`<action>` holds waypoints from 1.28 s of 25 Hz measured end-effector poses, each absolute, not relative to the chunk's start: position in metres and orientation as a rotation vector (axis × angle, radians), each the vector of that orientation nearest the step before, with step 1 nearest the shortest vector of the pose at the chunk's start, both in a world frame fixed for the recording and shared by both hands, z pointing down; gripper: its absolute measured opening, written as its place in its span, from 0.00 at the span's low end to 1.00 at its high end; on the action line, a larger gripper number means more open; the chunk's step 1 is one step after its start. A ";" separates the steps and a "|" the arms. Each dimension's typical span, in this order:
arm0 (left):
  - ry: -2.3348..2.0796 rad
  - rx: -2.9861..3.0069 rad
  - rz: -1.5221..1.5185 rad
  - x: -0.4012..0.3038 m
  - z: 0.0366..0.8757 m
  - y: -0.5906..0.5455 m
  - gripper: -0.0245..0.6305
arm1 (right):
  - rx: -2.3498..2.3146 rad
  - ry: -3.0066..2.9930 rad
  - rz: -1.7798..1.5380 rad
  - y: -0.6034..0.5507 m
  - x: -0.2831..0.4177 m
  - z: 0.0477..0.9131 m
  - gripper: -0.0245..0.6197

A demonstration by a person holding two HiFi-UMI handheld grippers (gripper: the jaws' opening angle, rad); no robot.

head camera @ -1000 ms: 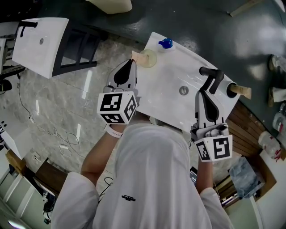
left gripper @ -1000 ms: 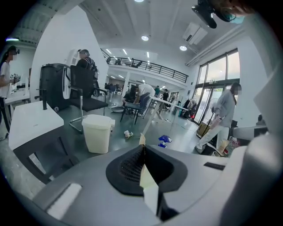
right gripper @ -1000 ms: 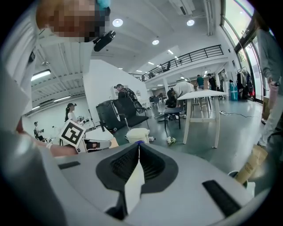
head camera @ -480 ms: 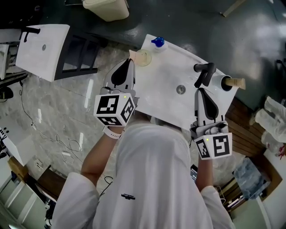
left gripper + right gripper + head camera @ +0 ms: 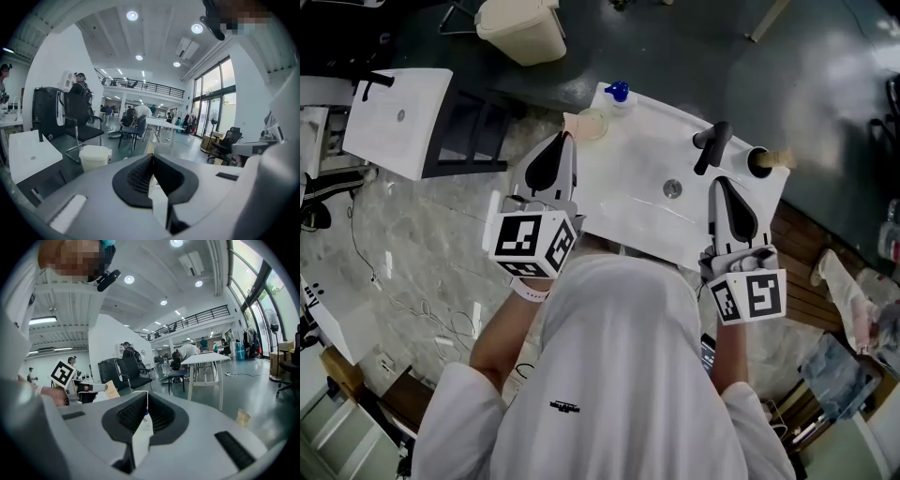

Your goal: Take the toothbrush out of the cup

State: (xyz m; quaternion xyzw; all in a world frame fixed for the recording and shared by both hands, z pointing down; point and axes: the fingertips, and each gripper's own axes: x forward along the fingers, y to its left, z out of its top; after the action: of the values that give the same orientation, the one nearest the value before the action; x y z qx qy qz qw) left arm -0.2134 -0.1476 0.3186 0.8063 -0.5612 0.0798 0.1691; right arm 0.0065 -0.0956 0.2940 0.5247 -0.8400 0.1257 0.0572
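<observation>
In the head view a dark cup [image 5: 759,161] stands at the right end of a white sink top [image 5: 628,178], with a beige toothbrush handle [image 5: 782,157] sticking out of it to the right. My right gripper [image 5: 719,182] is shut and empty, its tips just short of the black faucet [image 5: 711,146] and left of the cup. My left gripper [image 5: 564,139] is shut and empty at the sink top's left edge, close to a pale round cup [image 5: 592,123]. In the gripper views both pairs of jaws, left [image 5: 151,157] and right [image 5: 146,405], meet at the tips with nothing held.
A blue-capped item [image 5: 618,91] sits at the sink top's back corner. A drain [image 5: 673,188] lies mid-basin. A cream bin [image 5: 521,28] stands behind, a second white sink unit [image 5: 398,117] to the left, and cables [image 5: 412,300] run over the marble floor.
The sink top and its items have slid up in the head view as the camera shifted. Both grippers stay shut at about the same spots beside it.
</observation>
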 end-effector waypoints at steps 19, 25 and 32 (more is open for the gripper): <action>-1.380 2.469 0.302 -0.168 0.300 -0.088 0.05 | 1.818 -2.409 0.313 -0.048 0.065 0.275 0.05; -1.337 2.474 0.316 -0.159 0.305 -0.079 0.05 | 1.853 -2.380 0.319 -0.035 0.074 0.276 0.05; -1.290 2.492 0.334 -0.143 0.308 -0.077 0.05 | 1.887 -2.344 0.314 -0.030 0.088 0.280 0.05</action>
State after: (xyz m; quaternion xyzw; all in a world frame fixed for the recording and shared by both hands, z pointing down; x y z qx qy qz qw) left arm -0.1426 -0.0770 0.3081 0.8708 -0.4510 0.1166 0.1573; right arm 0.0884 -0.0300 0.2801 0.6226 -0.7735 0.1035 0.0578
